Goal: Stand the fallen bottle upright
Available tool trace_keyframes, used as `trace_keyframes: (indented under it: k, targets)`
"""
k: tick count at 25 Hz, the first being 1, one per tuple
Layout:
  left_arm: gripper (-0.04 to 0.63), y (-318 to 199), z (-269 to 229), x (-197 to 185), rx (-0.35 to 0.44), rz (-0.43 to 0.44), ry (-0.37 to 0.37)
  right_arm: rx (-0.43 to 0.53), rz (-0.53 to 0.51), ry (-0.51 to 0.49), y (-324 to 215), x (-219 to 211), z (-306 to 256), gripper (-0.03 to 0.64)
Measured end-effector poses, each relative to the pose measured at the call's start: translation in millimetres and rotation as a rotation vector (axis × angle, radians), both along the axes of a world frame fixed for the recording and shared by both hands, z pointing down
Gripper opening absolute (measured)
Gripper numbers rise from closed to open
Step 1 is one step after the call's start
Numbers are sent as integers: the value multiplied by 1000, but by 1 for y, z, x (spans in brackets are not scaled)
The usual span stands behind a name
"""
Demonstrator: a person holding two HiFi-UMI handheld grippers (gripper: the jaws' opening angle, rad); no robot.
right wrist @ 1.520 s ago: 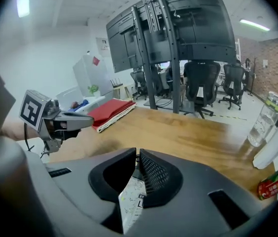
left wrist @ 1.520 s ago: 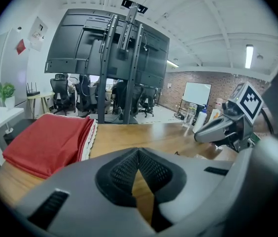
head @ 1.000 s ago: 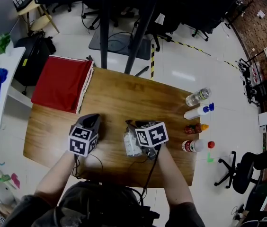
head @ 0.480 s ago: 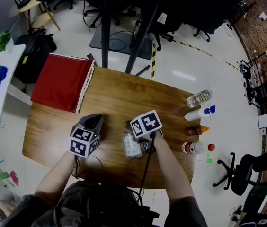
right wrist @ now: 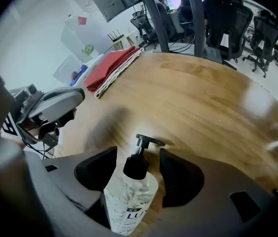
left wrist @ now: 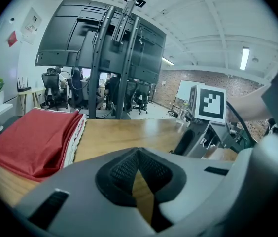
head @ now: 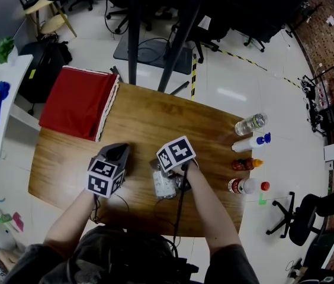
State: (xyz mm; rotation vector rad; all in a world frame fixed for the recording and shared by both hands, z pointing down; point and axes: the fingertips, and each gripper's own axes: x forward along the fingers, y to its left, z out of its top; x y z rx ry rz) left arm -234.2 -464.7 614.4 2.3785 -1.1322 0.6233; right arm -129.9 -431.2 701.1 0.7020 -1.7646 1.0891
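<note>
A clear pump bottle (head: 163, 187) with a black pump (right wrist: 138, 164) lies on the wooden table (head: 149, 117), pump end pointing away from me. My right gripper (head: 168, 179) points steeply down over it. Its jaws have just been opening, and the bottle's neck sits between the black pads (right wrist: 179, 177) with a gap on the right side. In the right gripper view, the right gripper (right wrist: 138, 169) straddles the bottle's shoulder. My left gripper (head: 116, 154) rests to the left of the bottle. The left gripper (left wrist: 138, 154) has its pads meeting at the tips, with nothing between them.
A folded red cloth (head: 78, 102) lies on the table's far left corner. Along the right edge stand or lie a clear bottle (head: 249, 123), a white bottle with a blue cap (head: 249, 142), a red sauce bottle (head: 244, 164) and a red-capped bottle (head: 245, 185). Office chairs stand beyond the table.
My right gripper has tipped more steeply downward, and its marker cube has shifted left over the bottle. The left gripper and the bottle stay where they were.
</note>
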Motion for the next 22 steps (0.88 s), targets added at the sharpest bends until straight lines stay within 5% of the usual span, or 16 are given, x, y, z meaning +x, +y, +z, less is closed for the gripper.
trace_keyframes:
  k: [22]
  targets:
    - [12, 3, -2, -5, -8, -10, 2, -125, 72, -39, 4, -11, 15, 247]
